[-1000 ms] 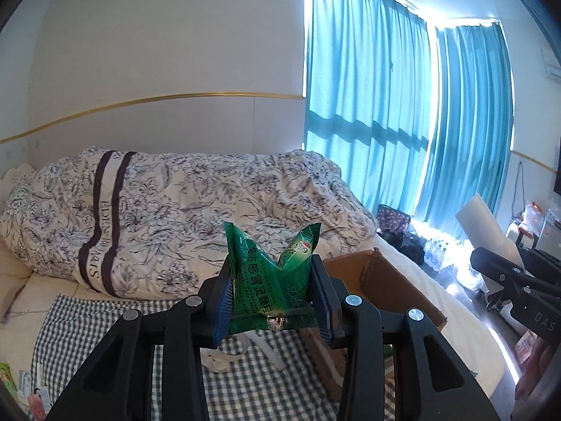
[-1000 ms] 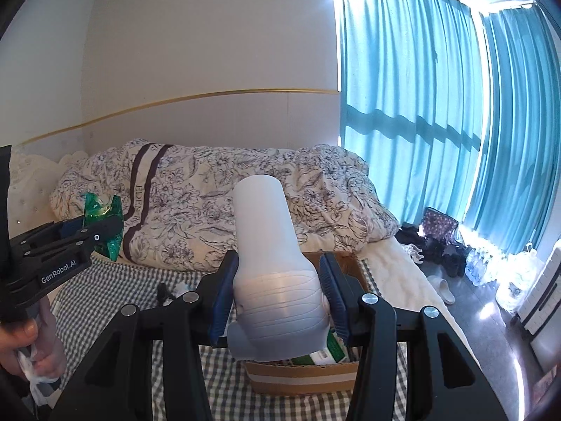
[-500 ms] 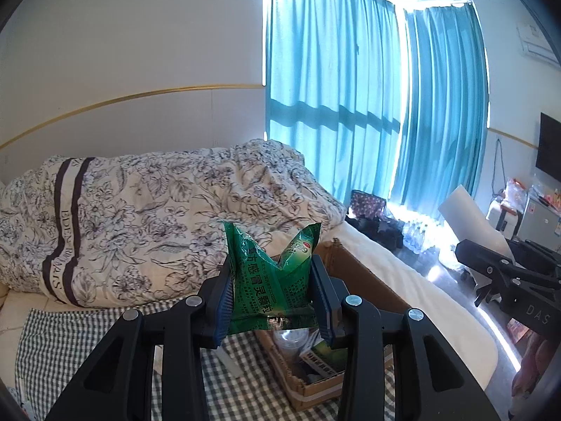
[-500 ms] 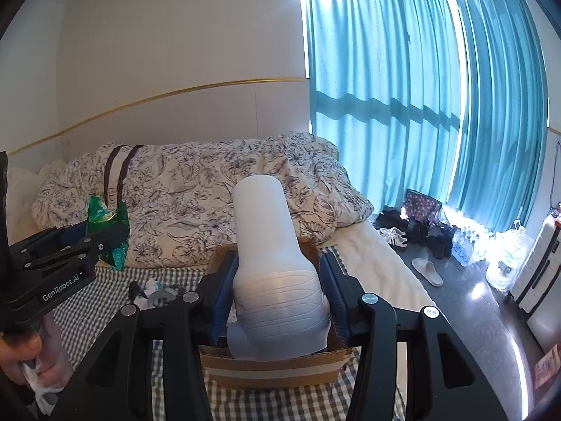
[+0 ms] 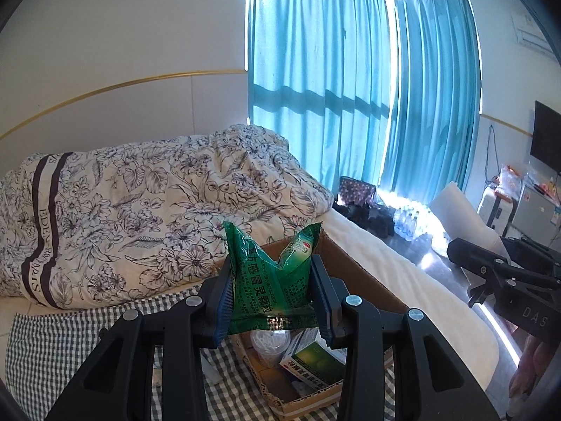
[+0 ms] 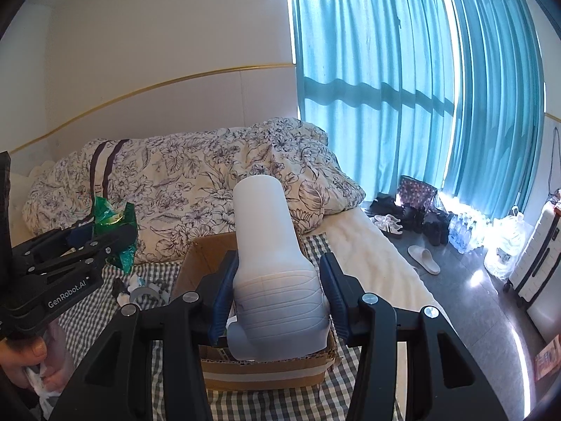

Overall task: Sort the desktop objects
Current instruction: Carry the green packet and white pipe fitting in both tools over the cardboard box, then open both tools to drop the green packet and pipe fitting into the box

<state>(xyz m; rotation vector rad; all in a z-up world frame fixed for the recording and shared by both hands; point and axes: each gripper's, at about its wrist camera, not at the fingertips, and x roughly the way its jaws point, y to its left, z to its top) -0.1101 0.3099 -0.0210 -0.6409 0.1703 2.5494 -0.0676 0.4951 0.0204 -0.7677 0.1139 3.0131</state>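
Both hand-held grippers clamp loads above the cardboard box (image 6: 266,372): left (image 5: 271,301) a green packet (image 5: 270,280), right (image 6: 277,298) a white bottle (image 6: 270,263).

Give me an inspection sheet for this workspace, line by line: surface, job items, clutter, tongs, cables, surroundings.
Surface: checked cloth spread over the bed.
Job's things: green sachet and white bottle, both held above the open cardboard box; the box holds a clear cup and a green-and-white carton.
Clutter: small items on the cloth left of the box, too small to identify.
Tongs: left tongs shut on the green sachet; right tongs shut on the white bottle.
Cables: a cord hangs on the far wall.
Surroundings: floral duvet, teal curtains, shoes and water bottles on the floor.
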